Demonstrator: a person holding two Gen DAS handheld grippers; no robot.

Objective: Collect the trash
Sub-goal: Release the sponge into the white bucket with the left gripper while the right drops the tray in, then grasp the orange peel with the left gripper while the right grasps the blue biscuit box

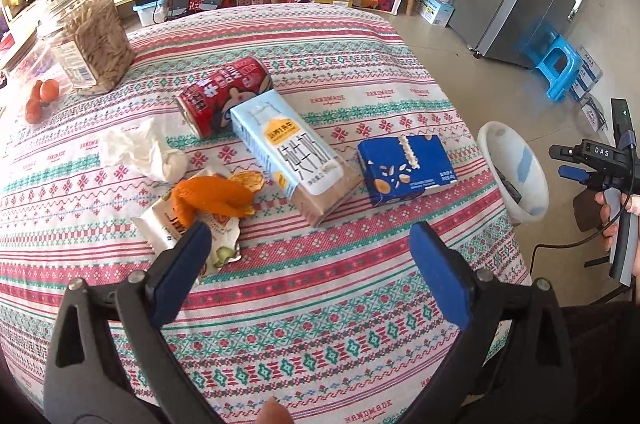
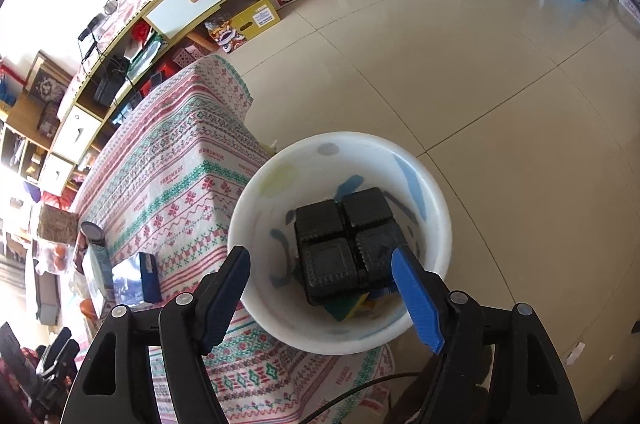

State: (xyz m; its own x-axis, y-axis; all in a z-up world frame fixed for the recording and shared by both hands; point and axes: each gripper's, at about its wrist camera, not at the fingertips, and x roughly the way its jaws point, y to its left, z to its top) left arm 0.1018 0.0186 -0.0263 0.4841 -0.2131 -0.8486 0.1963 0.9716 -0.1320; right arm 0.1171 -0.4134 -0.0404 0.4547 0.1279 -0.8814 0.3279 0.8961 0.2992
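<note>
Only the left wrist view shows the trash still lying on the tabletop (image 1: pixel 320 304). Nearest, the left tool (image 1: pixel 310 248) stands wide open with nothing between its blue pads, above the patterned cloth. Its left pad is just over a crumpled snack wrapper (image 1: pixel 180 224), on which an orange peel (image 1: pixel 216 200) rests. Beyond these lie a crumpled tissue (image 1: pixel 140 152), a pale blue milk carton (image 1: pixel 288 152) on its side, and a blue snack box (image 1: pixel 404 168) to its right. Farther back a red can (image 1: pixel 224 96) lies tipped over, touching the carton's far end, and a clear jar of seeds (image 1: pixel 96 52) stands at the far left.

Only the right wrist view looks down into the white bin (image 2: pixel 340 336) beside the tabletop's edge. The right tool (image 2: pixel 320 268) hangs over it, parted and empty. Inside the bin a black four-cell plastic tray (image 2: pixel 340 240) lies on top of other packaging.
</note>
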